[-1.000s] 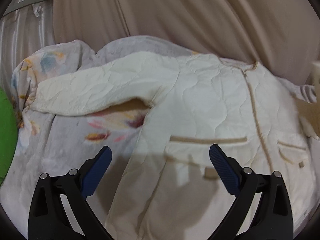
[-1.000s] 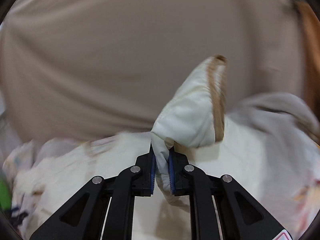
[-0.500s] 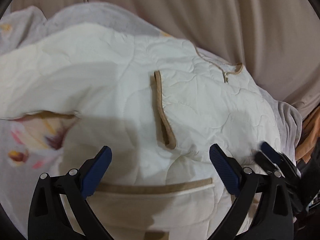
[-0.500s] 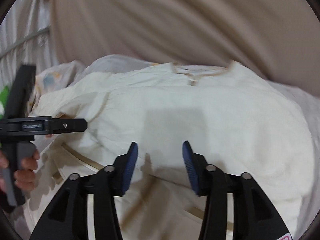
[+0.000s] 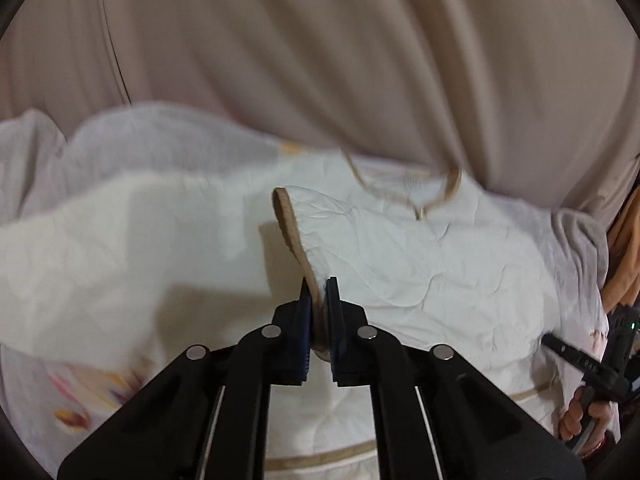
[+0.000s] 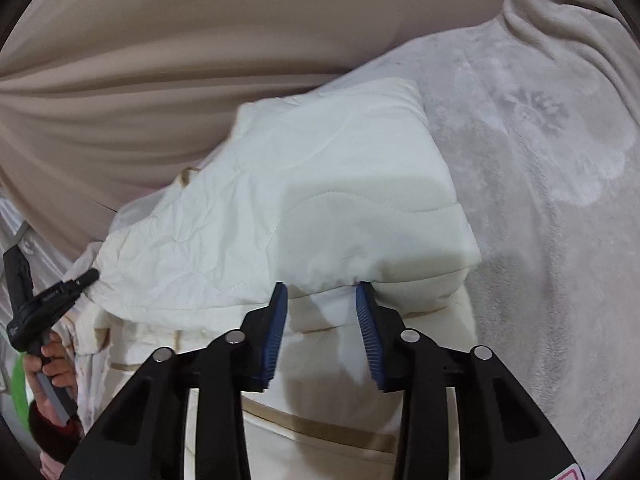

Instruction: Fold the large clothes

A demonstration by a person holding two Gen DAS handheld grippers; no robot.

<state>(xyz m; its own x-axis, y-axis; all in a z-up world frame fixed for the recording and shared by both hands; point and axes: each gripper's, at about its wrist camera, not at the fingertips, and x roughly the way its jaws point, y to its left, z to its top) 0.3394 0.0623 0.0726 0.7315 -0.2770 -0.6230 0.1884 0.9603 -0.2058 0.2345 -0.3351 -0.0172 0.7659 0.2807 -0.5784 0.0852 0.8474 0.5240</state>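
The left gripper [image 5: 319, 292] is clamped fully closed on the tan-bound cuff [image 5: 289, 222] of a cream quilted jacket [image 5: 420, 264]. The cuff stands up directly ahead of the fingertips, and the sleeve runs from the pinch away to the right of the tool, across the jacket body. The jacket lies spread on a pale floral blanket [image 5: 168, 132], with a beige curtain [image 5: 320, 48] hanging beyond it.

The right gripper [image 6: 321, 295] stands partly open, its jaws having just been closing. The folded edge of the jacket [image 6: 320, 200] sits at and just beyond its blue pads [image 6: 276, 320], but the pads do not press on it. Nothing is held. The other gripper and the hand [image 6: 50, 364] carrying it appear at the far left of this view.

The step in hand appears to be laying the sleeve across the body of the jacket. To do it well:

- Keep the left pinch on the bound cuff, where the trim gives the firmest purchase.
- Carry the cuff low and flat so the sleeve folds along one straight line and does not twist.
- Bring the right gripper onto the folded edge before the sleeve is released, so the thick quilting does not spring open.
- Release only when the cuff rests on the jacket.
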